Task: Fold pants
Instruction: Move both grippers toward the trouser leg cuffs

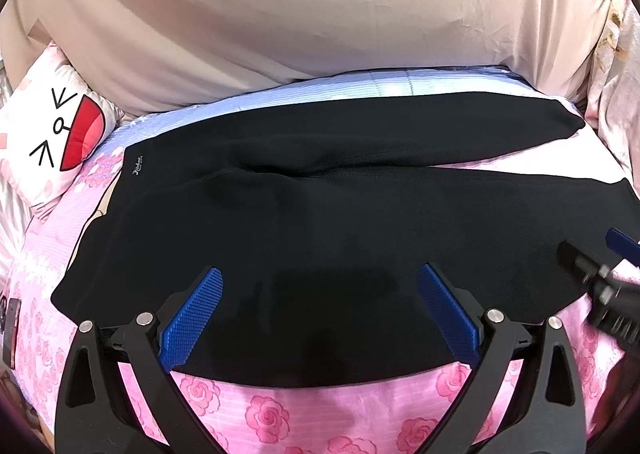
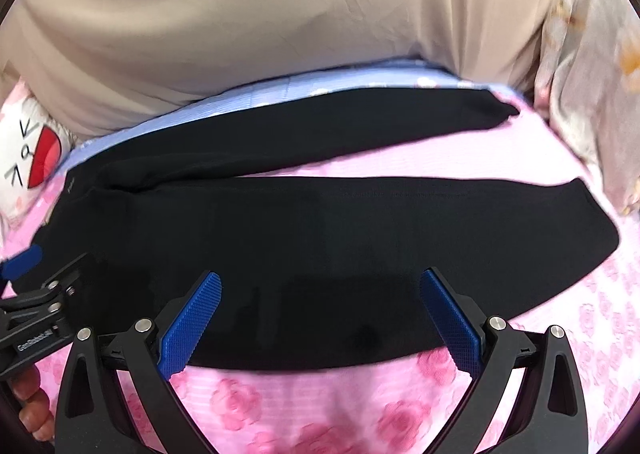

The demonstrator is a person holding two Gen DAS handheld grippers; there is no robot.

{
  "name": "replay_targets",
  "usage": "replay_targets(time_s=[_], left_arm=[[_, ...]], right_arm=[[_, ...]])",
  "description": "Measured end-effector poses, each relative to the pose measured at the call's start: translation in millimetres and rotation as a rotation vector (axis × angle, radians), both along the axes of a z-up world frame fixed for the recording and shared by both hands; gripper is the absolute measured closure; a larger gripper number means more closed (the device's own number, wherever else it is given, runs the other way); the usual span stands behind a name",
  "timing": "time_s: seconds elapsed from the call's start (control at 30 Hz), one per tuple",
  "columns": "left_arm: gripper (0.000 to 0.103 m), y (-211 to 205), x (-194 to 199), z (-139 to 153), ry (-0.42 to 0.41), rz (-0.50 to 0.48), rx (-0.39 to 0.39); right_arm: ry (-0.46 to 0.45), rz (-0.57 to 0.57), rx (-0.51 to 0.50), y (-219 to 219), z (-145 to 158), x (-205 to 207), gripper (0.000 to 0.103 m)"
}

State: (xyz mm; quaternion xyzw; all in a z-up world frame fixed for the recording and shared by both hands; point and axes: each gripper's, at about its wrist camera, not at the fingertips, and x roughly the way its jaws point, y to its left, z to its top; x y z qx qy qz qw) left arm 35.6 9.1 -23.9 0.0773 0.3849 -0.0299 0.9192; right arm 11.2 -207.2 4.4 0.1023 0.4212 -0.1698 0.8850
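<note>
Black pants (image 1: 320,222) lie spread flat across the pink rose-print bed sheet (image 1: 280,410), waistband to the left, both legs running to the right with a gap between them. They also show in the right wrist view (image 2: 320,238). My left gripper (image 1: 320,310) is open, hovering over the near edge of the near leg close to the waist. My right gripper (image 2: 320,310) is open, over the near edge of the same leg further right. The right gripper also shows at the right edge of the left wrist view (image 1: 612,274), and the left gripper at the left edge of the right wrist view (image 2: 36,294).
A white cartoon-face pillow (image 1: 52,134) lies at the far left. A beige curtain or headboard cover (image 1: 320,14) rises behind the bed. A pale floral quilt (image 1: 616,94) is bunched at the far right. A blue striped sheet band (image 1: 320,90) runs along the far edge.
</note>
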Motion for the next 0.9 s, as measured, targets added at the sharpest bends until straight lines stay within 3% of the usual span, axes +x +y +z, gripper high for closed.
replay_targets(time_s=[0.07, 0.2, 0.33, 0.47, 0.63, 0.9], left_arm=[[0.006, 3.1, 3.9, -1.4, -0.008, 0.009, 0.01], [0.006, 12.4, 18.8, -2.4, -0.016, 0.041, 0.02], [0.005, 21.9, 42.7, -6.0, 0.007, 0.074, 0.016], [0.005, 35.6, 67.4, -8.1, 0.037, 0.095, -0.016], [0.005, 79.9, 111.4, 0.9, 0.036, 0.155, -0.044], [0.005, 194.6, 211.7, 18.8, 0.017, 0.338, -0.055]], right_arm=[[-0.002, -0.027, 0.031, -32.9, -1.8, 3.1, 0.005], [-0.017, -0.11, -0.013, -108.7, 9.3, 17.3, 0.005], [-0.006, -0.158, -0.095, -194.3, 18.1, 56.8, 0.005], [-0.004, -0.196, -0.057, -272.4, 13.2, 101.7, 0.005], [0.039, -0.189, -0.083, -326.4, -5.0, 154.7, 0.006], [0.072, -0.157, 0.03, -364.9, -39.2, 203.0, 0.006]])
